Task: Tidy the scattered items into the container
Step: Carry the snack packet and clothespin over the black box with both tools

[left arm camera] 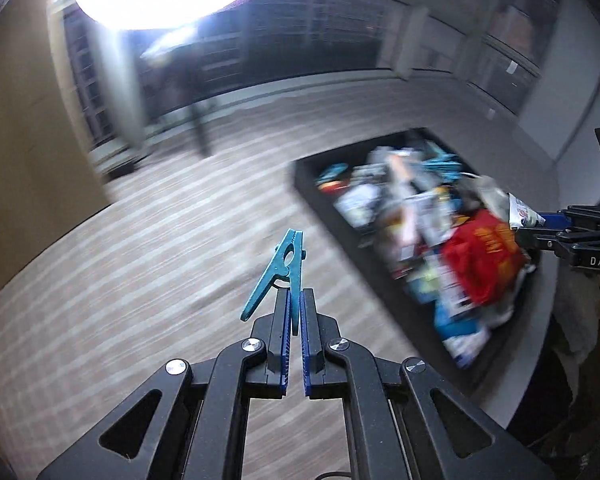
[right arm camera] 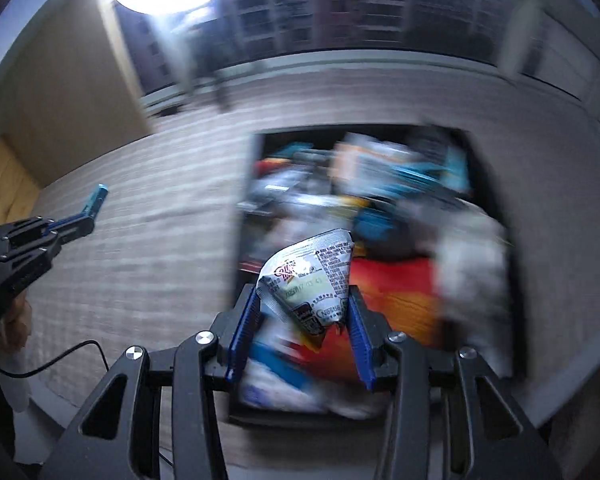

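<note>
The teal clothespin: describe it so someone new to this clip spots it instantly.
Start at the black container heaped with packets on the striped tabletop. Left of it, the left gripper is shut on the teal clothespin, held upright. It is hard plastic, unlike the right gripper's crinkled silver sachet.
</note>
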`<state>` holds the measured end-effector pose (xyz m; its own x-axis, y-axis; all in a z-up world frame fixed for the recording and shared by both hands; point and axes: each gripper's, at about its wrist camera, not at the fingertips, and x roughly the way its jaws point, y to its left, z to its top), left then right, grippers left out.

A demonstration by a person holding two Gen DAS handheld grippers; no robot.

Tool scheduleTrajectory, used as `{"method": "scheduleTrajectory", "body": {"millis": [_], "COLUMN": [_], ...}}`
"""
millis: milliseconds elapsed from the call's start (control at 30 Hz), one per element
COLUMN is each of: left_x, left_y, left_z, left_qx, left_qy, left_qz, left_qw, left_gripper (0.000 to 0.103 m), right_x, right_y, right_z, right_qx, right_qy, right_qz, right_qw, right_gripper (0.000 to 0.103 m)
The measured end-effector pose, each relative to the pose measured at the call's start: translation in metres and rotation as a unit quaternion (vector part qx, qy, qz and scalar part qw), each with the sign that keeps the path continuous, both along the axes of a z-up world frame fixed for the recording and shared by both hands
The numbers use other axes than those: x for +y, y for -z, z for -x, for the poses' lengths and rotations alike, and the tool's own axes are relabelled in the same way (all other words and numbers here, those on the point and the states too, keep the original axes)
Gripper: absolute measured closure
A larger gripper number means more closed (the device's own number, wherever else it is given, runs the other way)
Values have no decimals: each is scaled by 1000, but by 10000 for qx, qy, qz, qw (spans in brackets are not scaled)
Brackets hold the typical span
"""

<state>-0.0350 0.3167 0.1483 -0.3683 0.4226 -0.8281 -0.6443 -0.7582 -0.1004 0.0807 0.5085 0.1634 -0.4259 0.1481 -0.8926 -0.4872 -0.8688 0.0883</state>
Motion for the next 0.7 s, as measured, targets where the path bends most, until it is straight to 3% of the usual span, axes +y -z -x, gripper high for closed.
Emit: {"method": "scheduleTrajectory", "body": {"millis": [333, 700], "left_x": [125, 202], "left_y": [3, -7], "left_z": [-10, -11], "left_qx": [-114, 141], "left_qy": [786, 1115], "left_qz": [-13, 95], "left_qw": [9968, 9936], "left_gripper": [99, 99], "right_x": [75, 99], "right_y": [19, 38], "right_z": [-87, -105], "right_qx": [-268, -388], "right_qy": [800, 843], "right_qz": [57, 194], "right_qw": [9964, 9955], "right_gripper": [61, 61]}}
